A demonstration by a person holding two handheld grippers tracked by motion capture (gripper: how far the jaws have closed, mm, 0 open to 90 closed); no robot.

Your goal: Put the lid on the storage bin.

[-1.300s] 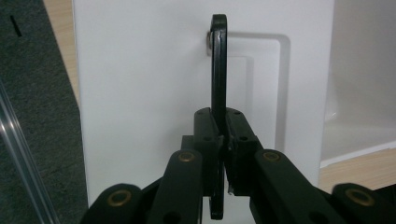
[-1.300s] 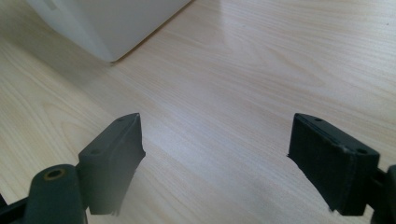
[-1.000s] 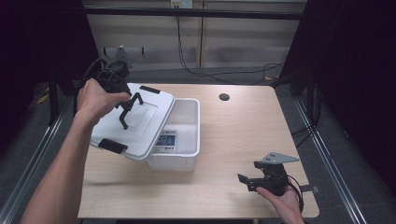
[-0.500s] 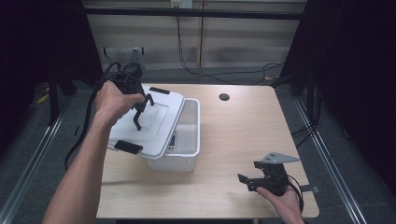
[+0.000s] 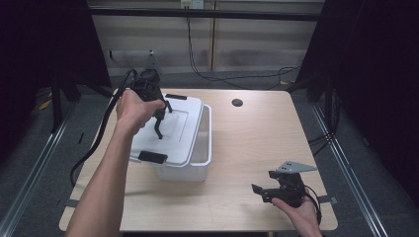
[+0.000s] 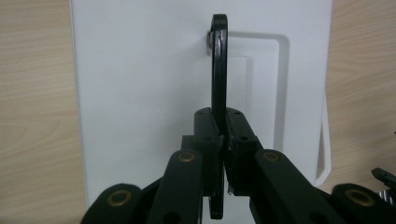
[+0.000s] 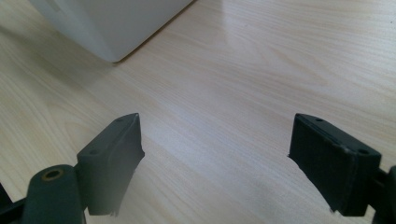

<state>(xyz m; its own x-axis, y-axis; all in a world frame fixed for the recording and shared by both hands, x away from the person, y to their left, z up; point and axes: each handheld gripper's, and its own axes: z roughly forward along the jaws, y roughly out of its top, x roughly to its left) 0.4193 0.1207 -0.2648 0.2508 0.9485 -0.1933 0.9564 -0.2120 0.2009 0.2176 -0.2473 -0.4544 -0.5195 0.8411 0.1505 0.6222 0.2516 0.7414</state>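
Left gripper view: my left gripper [image 6: 223, 154] is clenched on the lid's black handle [image 6: 218, 70], whose long axis runs straight away from the jaws across the white lid [image 6: 140, 93].

High view: the lid [image 5: 170, 131] sits askew on the bin [image 5: 200, 168], offset toward my left so a strip of the bin's right side lies open. One black latch [image 5: 152, 157] hangs at the lid's near edge, another [image 5: 176, 97] at the far edge.

My right gripper [image 5: 276, 190] rests near the table's [image 5: 257, 138] near-right corner, well apart from the bin. Right gripper view: its jaws are spread wide over bare wood, nothing between.

Judgement: the left hand owns the lid. To seat it, shift right. Open table lies right of the bin; the left table edge is close.
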